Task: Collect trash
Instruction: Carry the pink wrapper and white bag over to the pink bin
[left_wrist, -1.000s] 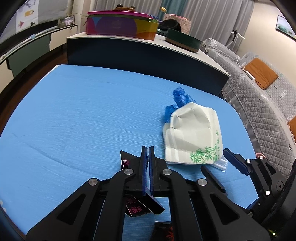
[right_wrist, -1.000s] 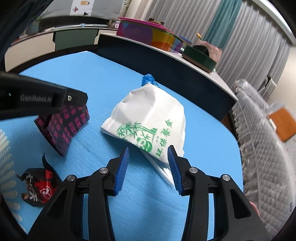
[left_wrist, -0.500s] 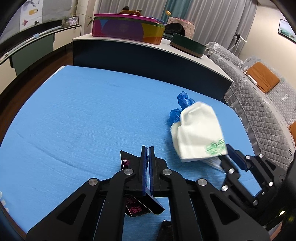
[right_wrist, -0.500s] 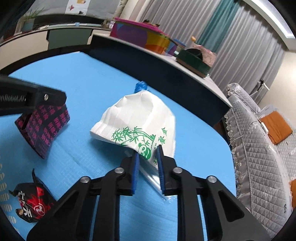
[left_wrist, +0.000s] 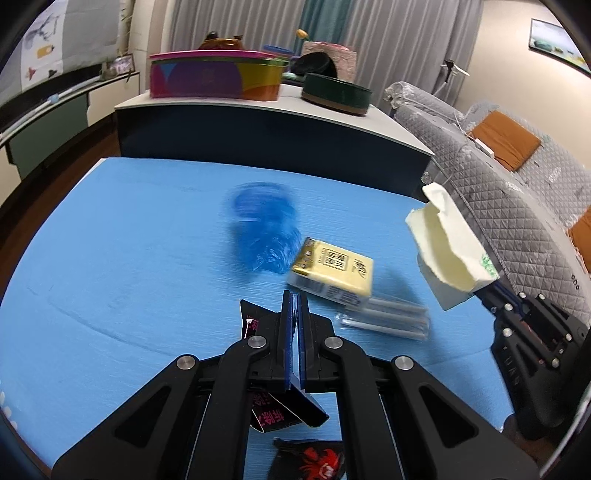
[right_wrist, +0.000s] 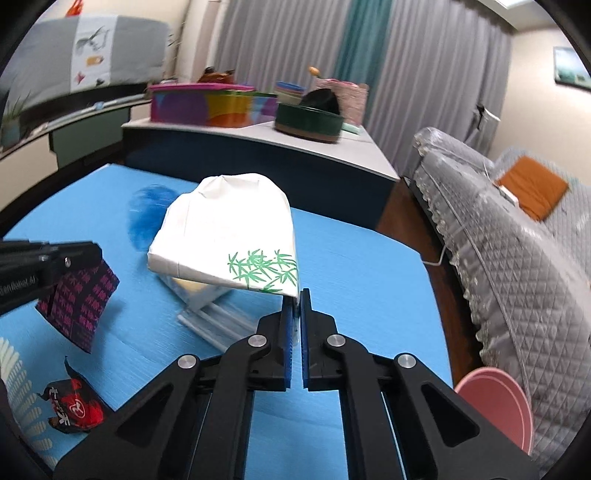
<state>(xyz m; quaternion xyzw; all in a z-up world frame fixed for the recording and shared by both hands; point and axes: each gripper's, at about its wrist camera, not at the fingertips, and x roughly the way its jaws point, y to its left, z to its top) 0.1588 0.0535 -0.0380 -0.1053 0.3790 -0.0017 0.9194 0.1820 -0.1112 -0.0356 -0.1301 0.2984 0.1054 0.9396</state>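
Blue table (left_wrist: 110, 258), left tongs (left_wrist: 294, 299) clamping dark wrapper (right_wrist: 79, 306), right tongs (right_wrist: 294, 299) just closed, pinching white bag (right_wrist: 229, 236)

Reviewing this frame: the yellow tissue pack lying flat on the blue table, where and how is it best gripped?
Probably across its short width, coming from above: the yellow tissue pack lies flat on the blue table, top face clear, long sides exposed. The clear plastic sleeve touches its near edge, so avoid that side.

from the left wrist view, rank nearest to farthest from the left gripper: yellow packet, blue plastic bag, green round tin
1. yellow packet, on the blue table just ahead and right of the left gripper.
2. blue plastic bag, blurred, farther ahead on the table.
3. green round tin, on the counter beyond the table.
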